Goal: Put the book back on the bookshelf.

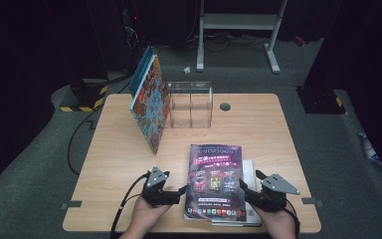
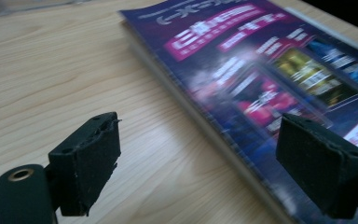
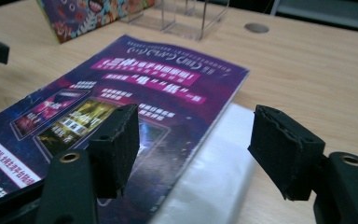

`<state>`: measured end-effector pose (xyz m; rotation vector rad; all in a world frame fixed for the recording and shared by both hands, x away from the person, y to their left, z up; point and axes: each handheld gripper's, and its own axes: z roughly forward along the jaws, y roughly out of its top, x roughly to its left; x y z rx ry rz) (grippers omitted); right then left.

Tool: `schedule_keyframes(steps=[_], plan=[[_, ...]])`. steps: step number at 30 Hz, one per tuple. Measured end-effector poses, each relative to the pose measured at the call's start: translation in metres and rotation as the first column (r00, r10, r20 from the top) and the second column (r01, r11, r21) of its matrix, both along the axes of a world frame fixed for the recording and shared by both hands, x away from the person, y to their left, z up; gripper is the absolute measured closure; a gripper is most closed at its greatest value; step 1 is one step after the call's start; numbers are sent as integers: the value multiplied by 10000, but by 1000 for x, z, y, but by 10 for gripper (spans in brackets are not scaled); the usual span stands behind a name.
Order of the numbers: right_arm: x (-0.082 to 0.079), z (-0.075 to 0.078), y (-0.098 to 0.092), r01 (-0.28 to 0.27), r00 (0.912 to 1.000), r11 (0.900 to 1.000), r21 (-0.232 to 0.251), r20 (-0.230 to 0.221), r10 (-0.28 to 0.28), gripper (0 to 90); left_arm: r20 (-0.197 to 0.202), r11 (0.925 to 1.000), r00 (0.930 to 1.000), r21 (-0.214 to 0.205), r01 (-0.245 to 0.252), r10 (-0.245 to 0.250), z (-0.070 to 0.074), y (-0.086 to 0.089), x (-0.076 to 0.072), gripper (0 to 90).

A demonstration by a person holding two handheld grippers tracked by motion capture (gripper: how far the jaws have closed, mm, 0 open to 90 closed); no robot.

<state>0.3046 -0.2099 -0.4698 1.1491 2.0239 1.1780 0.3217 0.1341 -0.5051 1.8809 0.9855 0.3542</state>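
Observation:
A purple magazine (image 1: 215, 181) lies flat near the table's front edge, on top of a white booklet (image 1: 251, 172) that sticks out at its right side. My left gripper (image 1: 176, 185) stands open at the magazine's left edge. In the left gripper view (image 2: 200, 158) one jaw is over bare wood and the other over the cover (image 2: 261, 60), with neither pressing on it. My right gripper (image 1: 249, 180) is open at the right edge. In the right gripper view (image 3: 191, 144) its jaws straddle the magazine's (image 3: 144, 88) edge and the white booklet (image 3: 214, 177), and neither grips them.
A colourful book (image 1: 150, 102) leans upright against a clear acrylic holder (image 1: 191, 104) at the back of the wooden table (image 1: 119, 164). A round cable hole (image 1: 225, 106) sits right of the holder. Bare wood stretches left of the magazine.

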Motion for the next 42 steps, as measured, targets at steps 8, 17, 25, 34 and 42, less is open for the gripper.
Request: schedule_keyframes(steps=[8, 17, 25, 34, 42], plan=[[6, -4, 25, -140, 9966, 9990, -426, -812, 105, 300, -234, 9971, 9971, -248, 715, -721, -2, -29, 0, 158], [9, -13, 34, -103, 9905, 9983, -568, -1372, 25, 289, -58, 9958, 9973, 544, 739, -737, -8, -40, -4, 175], [12, -14, 45, -498, 9821, 9957, -780, -1849, 347, 329, -27, 9977, 10000, 667, 86, -85, -13, -32, -6, 197], [23, -12, 23, 285, 9714, 9989, -382, -2344, -367, 311, 0, 9961, 10000, 881, 4, -4, -15, -25, -4, 201], [26, -13, 28, 108, 9618, 9998, -146, -2732, -143, 316, 128, 9883, 9995, 1506, 255, -277, -15, -25, -5, 203]])
